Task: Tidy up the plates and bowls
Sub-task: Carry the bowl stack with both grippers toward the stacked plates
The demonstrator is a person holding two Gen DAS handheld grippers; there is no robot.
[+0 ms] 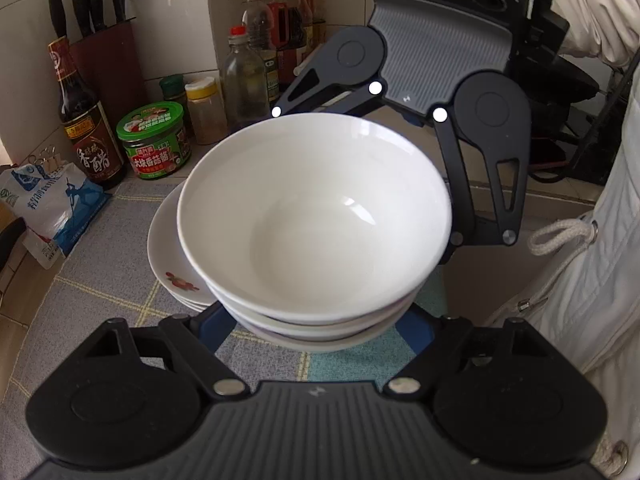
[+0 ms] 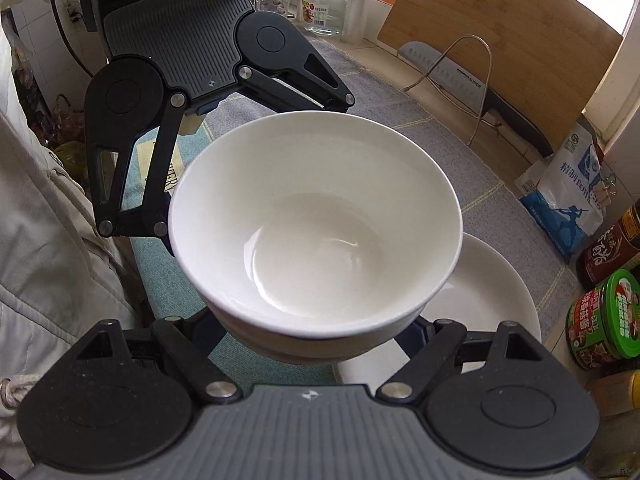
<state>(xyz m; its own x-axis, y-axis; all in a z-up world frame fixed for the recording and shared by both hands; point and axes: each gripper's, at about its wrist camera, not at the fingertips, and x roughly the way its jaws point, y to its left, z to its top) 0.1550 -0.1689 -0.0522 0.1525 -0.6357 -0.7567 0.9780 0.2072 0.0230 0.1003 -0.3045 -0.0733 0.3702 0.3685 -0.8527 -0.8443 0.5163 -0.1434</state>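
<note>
A stack of white bowls (image 1: 316,216) sits between both grippers, over a checked cloth. In the left wrist view my left gripper (image 1: 316,320) has its blue fingers spread wide on either side of the stack's base. The right gripper (image 1: 400,120) faces it from the far side. In the right wrist view the same bowl stack (image 2: 316,224) fills the middle and my right gripper (image 2: 320,332) spreads around its base. The left gripper (image 2: 208,120) is opposite. White plates with a red print (image 1: 176,268) lie behind the bowls, also seen in the right wrist view (image 2: 492,300).
Sauce bottles (image 1: 86,120), a green-lidded jar (image 1: 154,140), a knife block (image 1: 108,52) and a salt bag (image 1: 52,204) line the wall. A cutting board (image 2: 512,40), a cleaver (image 2: 472,84) and a glass jar (image 2: 326,4) stand at the counter's far side.
</note>
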